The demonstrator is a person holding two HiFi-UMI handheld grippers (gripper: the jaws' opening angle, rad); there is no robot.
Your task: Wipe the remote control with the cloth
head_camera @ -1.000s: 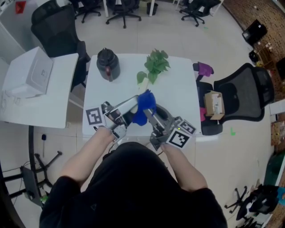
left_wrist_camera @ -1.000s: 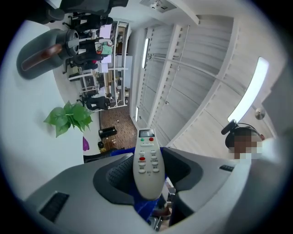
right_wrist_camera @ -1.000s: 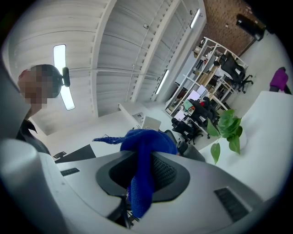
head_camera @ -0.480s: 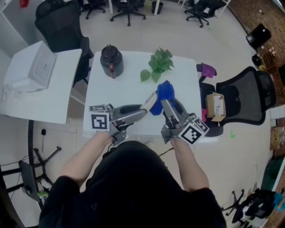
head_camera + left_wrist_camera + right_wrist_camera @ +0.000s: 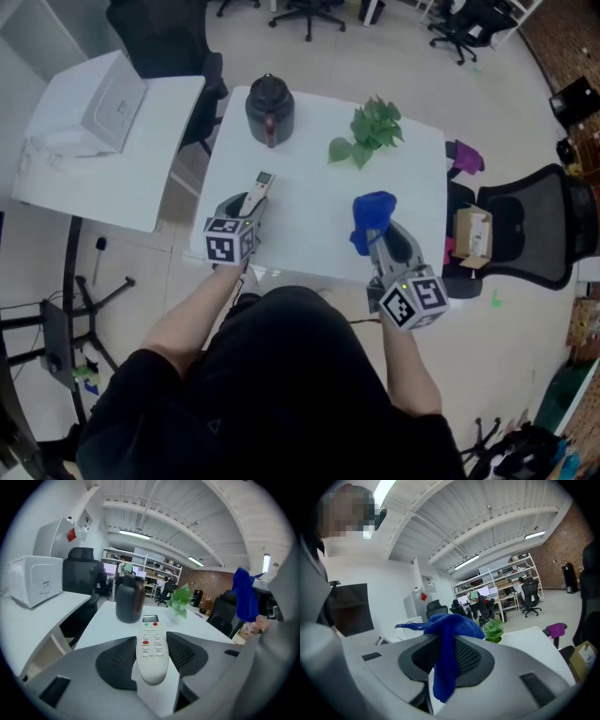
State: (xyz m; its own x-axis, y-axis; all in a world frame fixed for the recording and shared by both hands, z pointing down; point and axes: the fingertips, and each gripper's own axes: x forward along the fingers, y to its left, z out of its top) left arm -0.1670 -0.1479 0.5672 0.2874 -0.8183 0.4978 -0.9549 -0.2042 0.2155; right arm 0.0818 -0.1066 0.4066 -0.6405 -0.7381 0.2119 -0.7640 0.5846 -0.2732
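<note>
On the white table [image 5: 314, 211], with a dark kettle [image 5: 270, 108] near the far edge. Straight in from the kettle toward the person: the left gripper [image 5: 249, 208], jaws pinching the lower half of the remote control [image 5: 258, 190] from both sides. Buttons up, display end aimed at the kettle (well short of it, bare tabletop between). Unclear whether resting on the table or held just above it.

Off to the kettle's right and nearer the person: the right gripper [image 5: 377, 236], jaws pressed on the blue cloth [image 5: 372, 216]. Bunched above the jaw tips, with a tail hanging down between them (plain in the right gripper view). Cloth and remote well apart, no contact.

Right of the kettle, near the same far edge: a small green plant [image 5: 370, 131]. Left of the kettle, on a separate side table: a white box-like appliance [image 5: 94, 94].
</note>
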